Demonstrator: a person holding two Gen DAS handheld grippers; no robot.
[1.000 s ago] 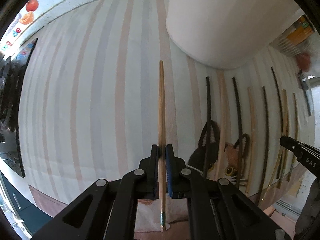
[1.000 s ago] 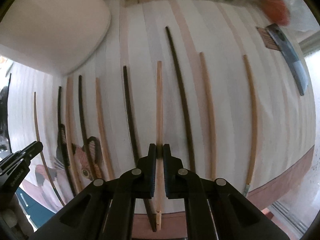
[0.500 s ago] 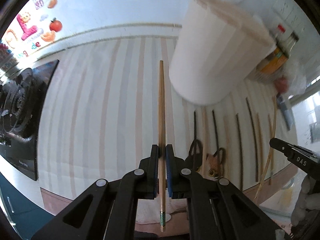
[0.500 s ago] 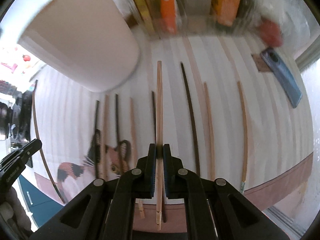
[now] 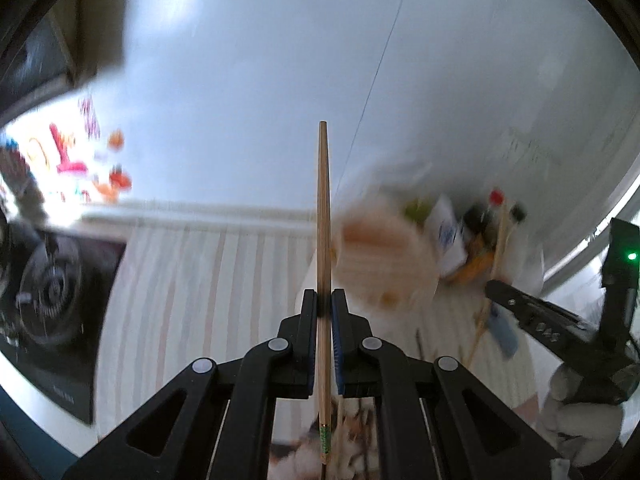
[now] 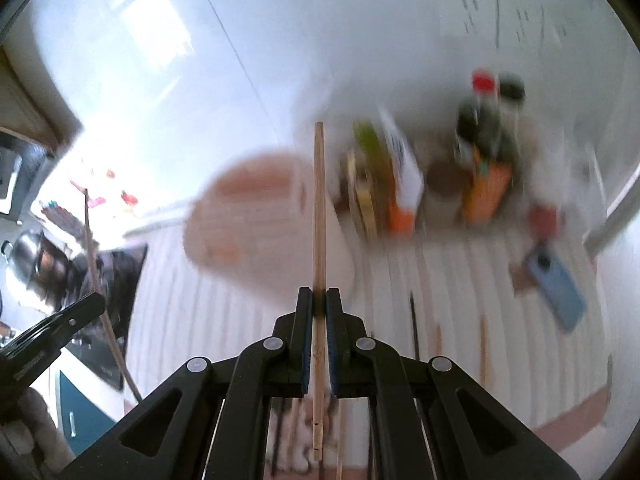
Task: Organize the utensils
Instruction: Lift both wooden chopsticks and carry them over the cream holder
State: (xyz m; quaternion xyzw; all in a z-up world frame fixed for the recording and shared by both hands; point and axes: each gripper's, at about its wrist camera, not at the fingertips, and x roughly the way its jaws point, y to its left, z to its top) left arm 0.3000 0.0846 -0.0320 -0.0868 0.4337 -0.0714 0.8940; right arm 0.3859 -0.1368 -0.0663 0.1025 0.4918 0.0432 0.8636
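My left gripper (image 5: 325, 300) is shut on a light wooden chopstick (image 5: 323, 216) with a green band at its near end, held high above the striped mat, tip pointing up toward the wall. My right gripper (image 6: 319, 300) is shut on another light wooden chopstick (image 6: 319, 208), also lifted. The beige cup-shaped holder (image 6: 256, 224) stands on the mat ahead, blurred; it also shows in the left wrist view (image 5: 384, 256). Several dark and light chopsticks (image 6: 412, 328) lie on the mat below. The right gripper shows in the left view (image 5: 536, 316), the left gripper in the right view (image 6: 52, 336).
A stove (image 5: 48, 284) sits at the left edge. Bottles and packets (image 6: 472, 168) stand against the back wall. A blue phone (image 6: 556, 284) lies at the right on the striped mat (image 5: 200, 280). A white wall (image 5: 360, 60) fills the upper view.
Both grippers have risen and tilted up with their chopsticks; the views swing from the mat to the wall. The holder has dropped lower in both views.
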